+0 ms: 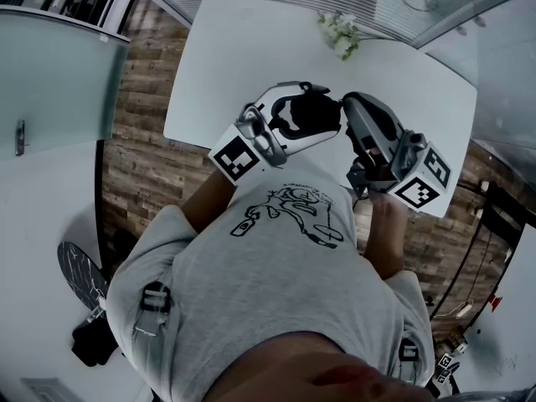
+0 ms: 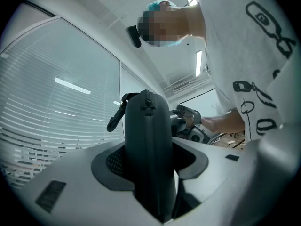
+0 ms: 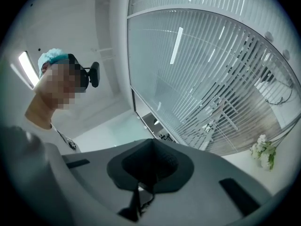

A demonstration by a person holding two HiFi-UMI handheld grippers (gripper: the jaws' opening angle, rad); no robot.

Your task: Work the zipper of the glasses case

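Note:
A black glasses case (image 1: 301,115) is held up in front of the person's chest, over the near edge of the white table (image 1: 251,48). My left gripper (image 1: 322,111) is shut on it. In the left gripper view the case (image 2: 146,140) stands upright between the white jaws of the left gripper (image 2: 150,171), its zipper (image 2: 146,100) running over the top ridge and a carry loop (image 2: 115,117) hanging at the left. My right gripper (image 1: 347,105) meets the case's right end. In its own view the right gripper (image 3: 143,194) is shut on a thin dark tab with a metal bit, apparently the zipper pull (image 3: 141,200).
A small bunch of white flowers (image 1: 342,33) stands at the table's far edge, also seen as flowers (image 3: 262,153) in the right gripper view. Window blinds (image 3: 221,79) run behind the table. Wood flooring (image 1: 138,157) lies left of it.

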